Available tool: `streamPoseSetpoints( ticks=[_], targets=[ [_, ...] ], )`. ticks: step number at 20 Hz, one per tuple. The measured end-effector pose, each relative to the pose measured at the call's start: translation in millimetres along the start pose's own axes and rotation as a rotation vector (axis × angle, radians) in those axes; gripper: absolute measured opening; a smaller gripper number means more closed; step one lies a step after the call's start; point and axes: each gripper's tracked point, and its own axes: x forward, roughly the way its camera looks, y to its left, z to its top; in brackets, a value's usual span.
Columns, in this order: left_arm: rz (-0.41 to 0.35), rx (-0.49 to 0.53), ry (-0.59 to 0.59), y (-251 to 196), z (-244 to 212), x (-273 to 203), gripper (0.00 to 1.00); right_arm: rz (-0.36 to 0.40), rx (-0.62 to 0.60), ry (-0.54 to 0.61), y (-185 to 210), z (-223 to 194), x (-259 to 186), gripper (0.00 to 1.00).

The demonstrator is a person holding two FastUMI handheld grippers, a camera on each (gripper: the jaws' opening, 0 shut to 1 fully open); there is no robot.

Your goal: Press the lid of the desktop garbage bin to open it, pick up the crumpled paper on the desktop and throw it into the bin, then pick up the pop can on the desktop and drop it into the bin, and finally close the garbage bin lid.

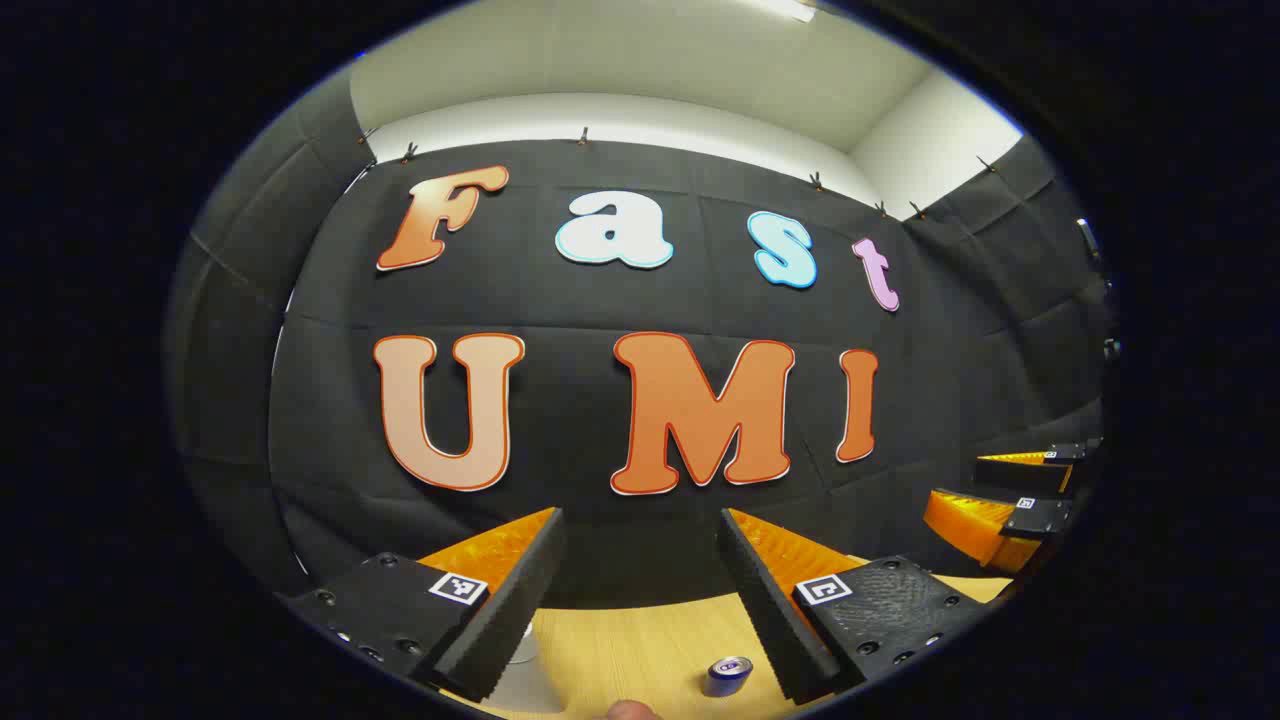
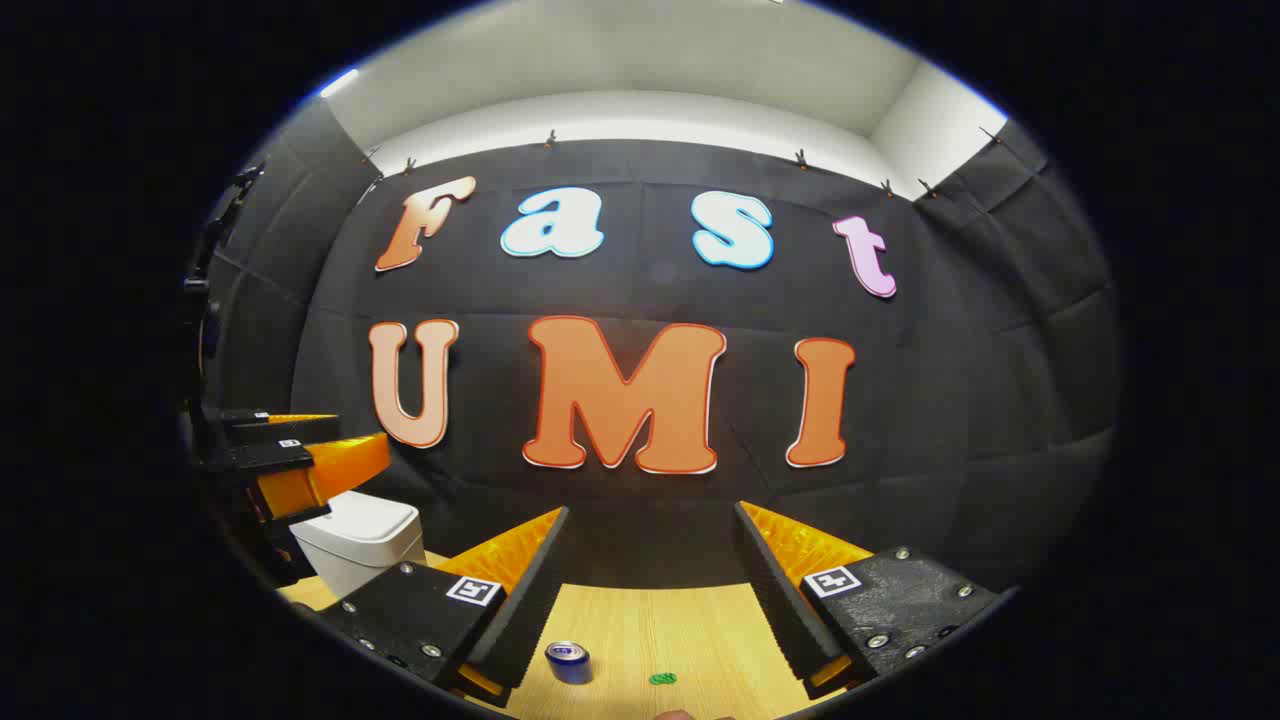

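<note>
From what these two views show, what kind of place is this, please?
Probably a recording booth set up for tabletop chores, not a home: black cloth wall on all sides, a wooden table holding a white bin with its lid shut and a pop can.

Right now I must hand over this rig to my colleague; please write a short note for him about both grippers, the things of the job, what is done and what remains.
Left gripper: jaws open, holding nothing, raised above the wooden desktop.
Right gripper: jaws open, holding nothing, also above the desktop.
Garbage bin: white, at the left in the right gripper view, lid down.
Pop can: upright on the desktop, untouched.
A small green thing lies near the can; what it is cannot be told.
Done: nothing visible yet.
Left: press the lid open, throw in the crumpled paper, drop in the can, close the lid.
</note>
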Motion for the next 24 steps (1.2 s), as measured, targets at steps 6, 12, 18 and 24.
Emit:
streamPoseSetpoints(
  ticks=[6, 12, 18, 24],
  targets=[
    [0.121, -0.049, 0.052, -39, -41, -33, 0.94, 0.052, 0.051, 0.089, -4, -38, -8, 0.94],
    [0.18, -0.002, 0.089, -44, -53, -41, 0.94, 0.09, 0.081, 0.109, -1, -46, 0, 0.94],
    [0.196, 0.028, 0.11, -46, -64, -45, 0.94, 0.108, 0.083, 0.135, -2, -58, -1, 0.94],
    [0.21, 0.039, 0.112, -38, -65, -43, 0.94, 0.104, 0.078, 0.144, -4, -65, 1, 0.94]
  ],
)
